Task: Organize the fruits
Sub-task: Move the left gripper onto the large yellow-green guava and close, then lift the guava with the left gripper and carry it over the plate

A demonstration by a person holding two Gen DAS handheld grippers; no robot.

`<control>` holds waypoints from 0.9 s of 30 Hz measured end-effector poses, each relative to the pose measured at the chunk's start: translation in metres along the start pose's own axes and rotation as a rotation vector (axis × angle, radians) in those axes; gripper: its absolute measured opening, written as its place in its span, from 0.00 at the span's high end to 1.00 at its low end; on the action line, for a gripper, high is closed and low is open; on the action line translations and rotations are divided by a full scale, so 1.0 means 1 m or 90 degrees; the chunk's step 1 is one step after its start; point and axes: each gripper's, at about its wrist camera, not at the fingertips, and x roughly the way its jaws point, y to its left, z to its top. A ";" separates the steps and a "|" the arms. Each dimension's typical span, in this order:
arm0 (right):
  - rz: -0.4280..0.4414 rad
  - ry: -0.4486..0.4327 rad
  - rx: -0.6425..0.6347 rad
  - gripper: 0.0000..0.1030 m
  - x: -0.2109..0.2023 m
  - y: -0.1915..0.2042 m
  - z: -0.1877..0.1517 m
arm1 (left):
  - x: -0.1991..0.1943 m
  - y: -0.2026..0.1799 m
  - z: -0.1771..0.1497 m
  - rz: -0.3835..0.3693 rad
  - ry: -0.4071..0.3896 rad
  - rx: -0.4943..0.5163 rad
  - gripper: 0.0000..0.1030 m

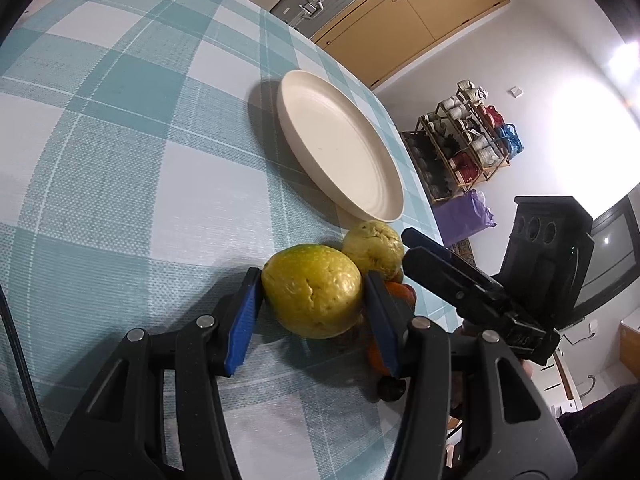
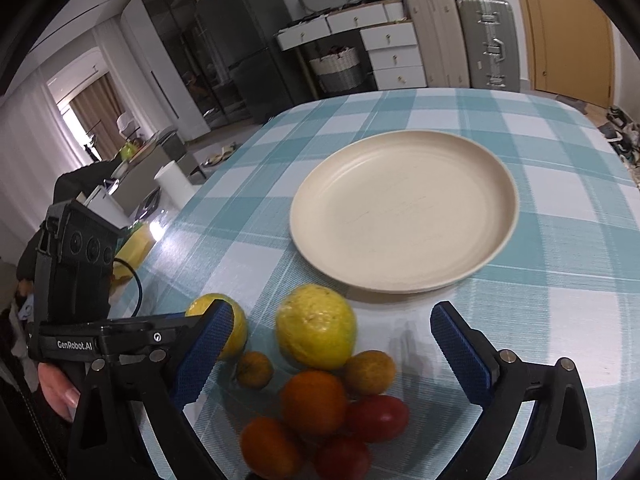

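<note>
Covering the counter (image 2: 560,184) is a teal-and-white checked cloth, biggest thing in both views. Cream plate (image 2: 404,210) sits on it, nothing in it, just beyond the fruit pile.

Left gripper (image 1: 312,300): jaws clamped on a large yellow-green guava (image 1: 312,296), blue pads touching both its sides. Fruit looks to be resting on the cloth or just off it, can't tell which. In the right wrist view that same fruit is mostly hidden behind the left gripper's jaw.

Right gripper (image 2: 332,354): jaws wide apart, nothing between the pads pressing, hanging over the pile near the counter's front edge. A hand (image 2: 60,388) shows at the left edge of the right wrist view.

Second yellow guava (image 2: 316,326) sits just in front of the plate rim, apart from it, touching the smaller fruit.

Pile below it, all bunched and touching: large orange (image 2: 314,402), another orange (image 2: 270,446) at the bottom edge, two red tomatoes (image 2: 378,416), two small yellow-orange citrus (image 2: 370,372) flanking the guava. Lower fruit are slightly blurred.
</note>
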 end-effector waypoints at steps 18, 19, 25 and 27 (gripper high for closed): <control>0.024 0.059 -0.003 0.53 0.026 0.003 0.002 | -0.010 0.005 0.006 0.019 -0.012 -0.003 0.53; 0.025 0.060 -0.004 0.53 0.026 0.003 0.002 | -0.012 0.005 0.007 0.021 -0.014 -0.001 0.53; 0.046 0.022 -0.007 0.53 0.013 0.004 0.006 | -0.013 -0.005 0.016 0.029 -0.022 0.009 0.53; 0.056 0.010 -0.001 0.53 0.008 0.002 0.009 | -0.010 -0.012 0.022 0.026 -0.028 0.009 0.53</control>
